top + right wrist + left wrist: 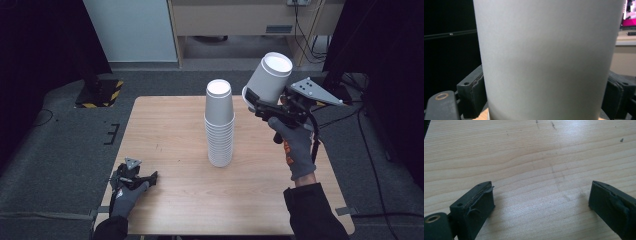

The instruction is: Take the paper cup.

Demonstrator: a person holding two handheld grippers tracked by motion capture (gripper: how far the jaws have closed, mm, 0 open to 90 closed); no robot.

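Observation:
A tall stack of white paper cups (219,124) stands upside down near the middle of the wooden table (170,145). To its right and higher, my right gripper (254,101) is shut on a single white paper cup (268,76), held bottom-up and tilted above the table. In the right gripper view that cup (549,60) sits between the two black fingers (472,95). My left gripper (150,177) rests at the table's front left corner, open, with bare wood (541,170) between its jaws.
Dark carpet surrounds the table. A black stand with a yellow-striped base (100,92) is at the back left. A wooden cabinet (250,20) and cables (310,40) lie beyond the far edge. Bare tabletop lies left and front of the stack.

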